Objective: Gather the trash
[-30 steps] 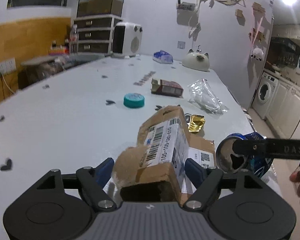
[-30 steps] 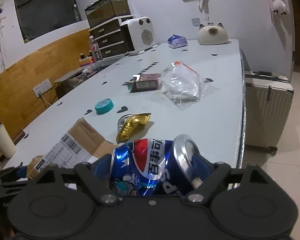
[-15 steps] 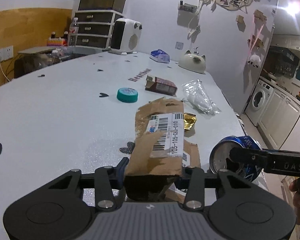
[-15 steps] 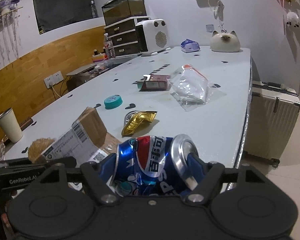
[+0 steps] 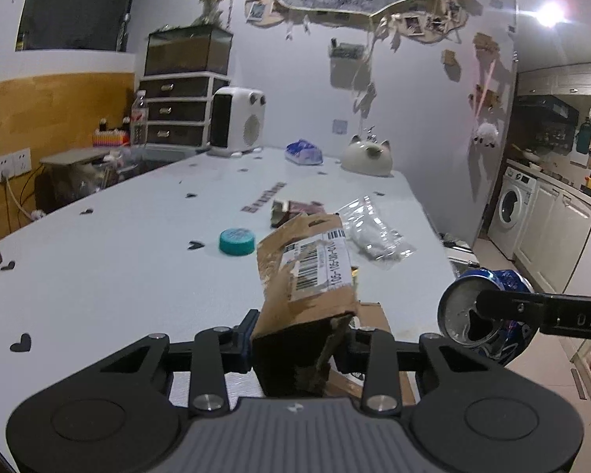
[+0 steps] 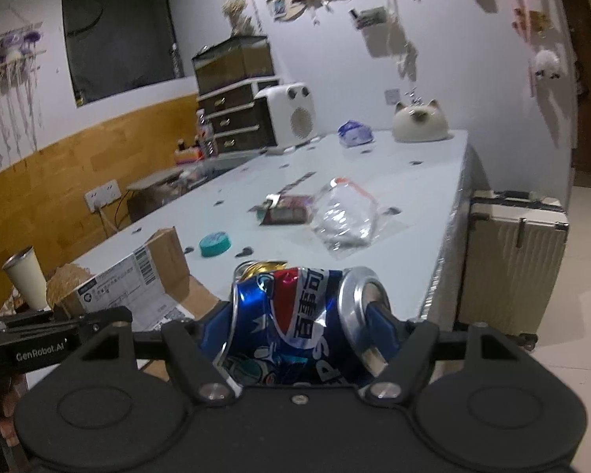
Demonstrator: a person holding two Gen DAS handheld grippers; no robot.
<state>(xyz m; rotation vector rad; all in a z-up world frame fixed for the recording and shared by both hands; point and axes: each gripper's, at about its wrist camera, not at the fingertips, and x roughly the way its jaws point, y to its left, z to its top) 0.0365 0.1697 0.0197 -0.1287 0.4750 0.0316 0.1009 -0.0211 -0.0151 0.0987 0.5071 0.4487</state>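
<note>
I have the left gripper (image 5: 297, 341) clamped on the box (image 5: 307, 272), a crushed cardboard piece with a barcode label, held up above the near edge of the table (image 5: 98, 276). The right gripper (image 6: 301, 329) is closed on the can (image 6: 291, 323), a dented blue one gripped across its body with its open top toward the right finger, and it hangs off the table's near right corner.

To carry both well, I judge I should keep each squeeze steady and move slowly. The box is pinched only at its near end, so it could pivot or slip; I want it kept level, with no quick wrist rolls. The can is already deformed, so more pressure buys nothing. No bin shows in either view, so I cannot tell where these go.

Beyond the box, still on the table, lie a loose cardboard flap (image 5: 374, 317), a teal lid (image 5: 236, 240), a clear bag (image 5: 374, 232) and a dark wrapper (image 5: 295, 209).

The left view shows the can's open mouth end-on and a washer (image 5: 512, 205) in a kitchen past the table's right side. The right view alone shows a gold wrapper (image 6: 262, 266) just behind the can, a cup (image 6: 25, 278) by the table's near left corner, and a suitcase (image 6: 512, 260) standing against its right side.
</note>
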